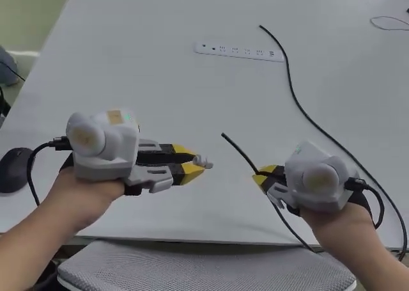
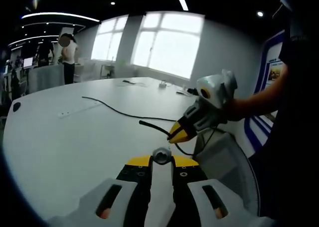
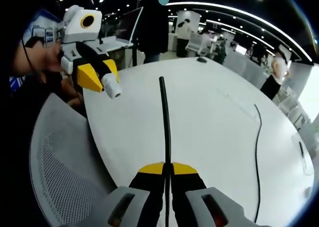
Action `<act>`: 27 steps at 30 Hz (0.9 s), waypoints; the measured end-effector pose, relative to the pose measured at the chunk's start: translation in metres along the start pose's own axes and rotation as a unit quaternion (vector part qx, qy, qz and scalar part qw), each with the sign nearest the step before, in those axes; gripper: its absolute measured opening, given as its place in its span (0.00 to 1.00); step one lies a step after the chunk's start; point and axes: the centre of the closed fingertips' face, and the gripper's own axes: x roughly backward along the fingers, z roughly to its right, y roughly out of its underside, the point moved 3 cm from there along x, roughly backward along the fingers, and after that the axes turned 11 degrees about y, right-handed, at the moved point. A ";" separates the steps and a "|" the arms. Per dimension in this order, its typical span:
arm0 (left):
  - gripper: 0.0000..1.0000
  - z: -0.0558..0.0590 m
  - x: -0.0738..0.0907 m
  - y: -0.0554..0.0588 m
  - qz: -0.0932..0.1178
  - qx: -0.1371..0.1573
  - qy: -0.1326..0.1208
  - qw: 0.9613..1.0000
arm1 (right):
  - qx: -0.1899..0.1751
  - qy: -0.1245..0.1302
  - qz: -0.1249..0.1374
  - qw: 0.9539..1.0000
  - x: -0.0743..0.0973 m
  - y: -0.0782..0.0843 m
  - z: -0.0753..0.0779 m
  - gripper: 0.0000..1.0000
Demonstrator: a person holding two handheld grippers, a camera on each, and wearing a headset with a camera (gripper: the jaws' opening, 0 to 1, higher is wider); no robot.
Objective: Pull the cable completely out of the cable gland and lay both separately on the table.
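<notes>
While my left gripper (image 1: 190, 165) pinches the cable gland (image 1: 204, 164) at left, the cable (image 1: 238, 151) lies apart to its right, long axis running near-right into my right gripper (image 1: 262, 174), jaws clamped on it. Both above the table (image 1: 147, 73); I judge lay-down next, each hand its own.

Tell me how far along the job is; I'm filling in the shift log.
Done: the cable is out of the cable gland, its free end apart from it. In hand: left tongs grip the gland, right tongs grip the cable. Left: laying each down separately on the table.
</notes>
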 end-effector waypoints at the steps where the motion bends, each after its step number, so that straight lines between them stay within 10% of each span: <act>1: 0.15 -0.001 -0.001 0.001 -0.001 -0.001 -0.001 1.000 | 0.001 0.000 0.000 1.000 -0.001 -0.001 0.001 0.00; 27: 0.15 -0.028 0.007 0.043 0.003 0.001 -0.003 1.000 | 0.056 -0.028 0.006 0.998 -0.042 -0.053 0.002 0.00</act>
